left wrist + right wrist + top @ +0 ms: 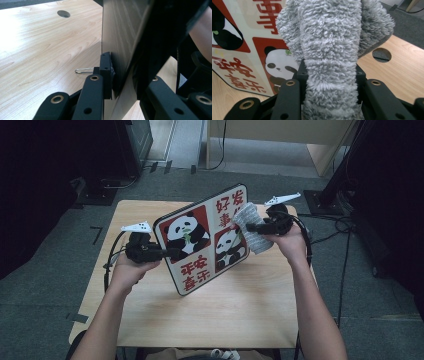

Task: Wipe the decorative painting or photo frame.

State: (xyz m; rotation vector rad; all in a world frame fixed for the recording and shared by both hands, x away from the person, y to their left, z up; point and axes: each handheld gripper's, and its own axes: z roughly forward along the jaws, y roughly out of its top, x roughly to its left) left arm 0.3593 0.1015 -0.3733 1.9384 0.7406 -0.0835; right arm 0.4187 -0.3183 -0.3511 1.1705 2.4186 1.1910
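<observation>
While the left gripper (172,253) pinches the panda board (205,237) by its edge at 9 o'clock, the board stands tilted up over the middle of the table (210,315). Its jaws are shut tight on that edge, one pad on the plain back (106,72).

The right gripper (251,226) is at 3 o'clock w/ its jaws squeezed on a fluffy grey cloth (329,55). The cloth touches the picture side near the top right.

What could go wrong: the board is held at just one spot, so a hard rub could make it swing or slip out & bang on the table. The cloth is fat & soft, so it could slide out of the jaws if it drags. Pushing too far toward 12 could tip the board back.

Other stuff: a small wire clip (83,70) lies on the table near the left jaws, & there's a round hole (63,13) in the wood. Cables (345,227) lie on the floor at 2 o'clock. Nothing blocks the cloth.
</observation>
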